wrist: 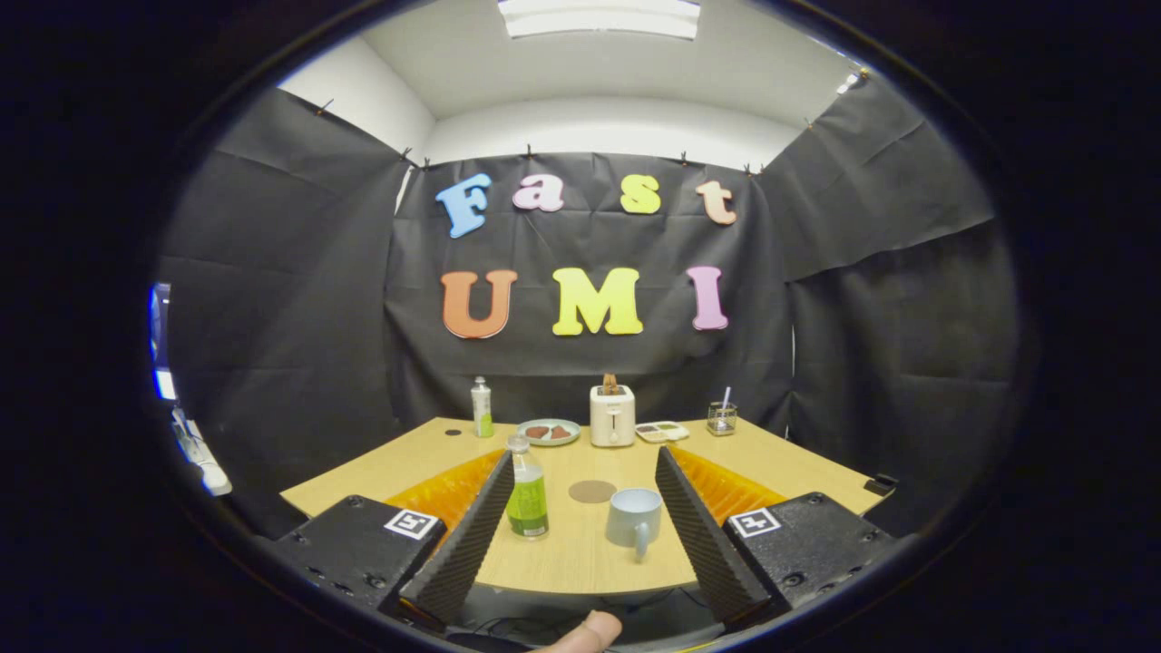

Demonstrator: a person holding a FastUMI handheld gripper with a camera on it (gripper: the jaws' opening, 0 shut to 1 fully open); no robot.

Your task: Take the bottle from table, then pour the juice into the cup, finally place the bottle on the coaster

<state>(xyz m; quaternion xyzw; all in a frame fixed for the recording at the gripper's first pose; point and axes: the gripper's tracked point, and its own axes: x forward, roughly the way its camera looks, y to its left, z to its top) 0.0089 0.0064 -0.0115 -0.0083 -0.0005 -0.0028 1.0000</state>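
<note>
A small bottle with a green label and a pale cap stands upright on the wooden table, just inside the left finger. To its right sits a pale blue cup with its handle turned toward me. A round brown coaster lies flat a little beyond, between bottle and cup. My gripper hangs above the table's near edge with its fingers spread wide, and nothing is held between them. Bottle and cup both sit in the gap ahead of the fingers.
Along the table's far edge stand a second bottle, a plate with food, a white toaster, a small tray and a glass with a straw. A fingertip shows below the table edge.
</note>
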